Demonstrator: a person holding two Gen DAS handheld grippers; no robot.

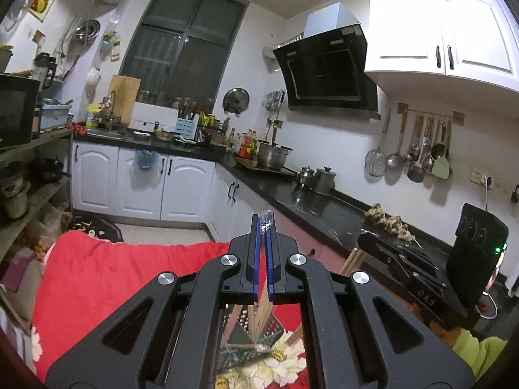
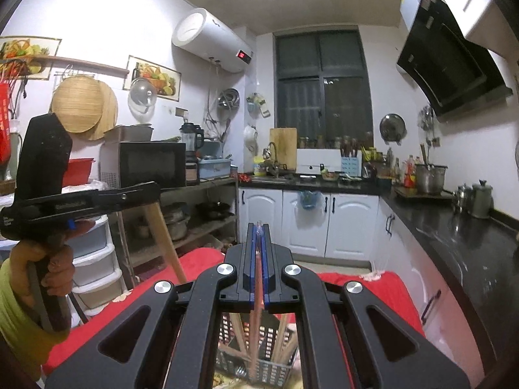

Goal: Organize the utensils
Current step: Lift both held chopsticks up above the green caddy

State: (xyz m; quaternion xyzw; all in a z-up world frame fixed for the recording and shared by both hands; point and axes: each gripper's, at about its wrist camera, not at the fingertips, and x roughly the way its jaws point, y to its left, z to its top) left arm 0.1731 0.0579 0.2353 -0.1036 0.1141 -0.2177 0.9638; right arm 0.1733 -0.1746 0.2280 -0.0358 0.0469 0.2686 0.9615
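Note:
My left gripper (image 1: 263, 227) is shut on a thin utensil with a patterned clear tip (image 1: 266, 219); its shaft runs down toward a perforated utensil basket (image 1: 240, 324). My right gripper (image 2: 258, 230) is shut on a reddish chopstick (image 2: 256, 291) that reaches down into the same basket (image 2: 275, 369), which holds several wooden chopsticks (image 2: 235, 327). In the right wrist view the other gripper (image 2: 97, 197) appears at left, held by a hand, with a wooden handle (image 2: 162, 236) below it.
A red flowered cloth (image 1: 107, 278) covers the table under the basket. A black countertop (image 1: 311, 207) with pots runs along the right, white cabinets (image 2: 308, 227) behind. Shelves with a microwave (image 2: 146, 163) stand at left. The other gripper (image 1: 421, 269) sits at right in the left wrist view.

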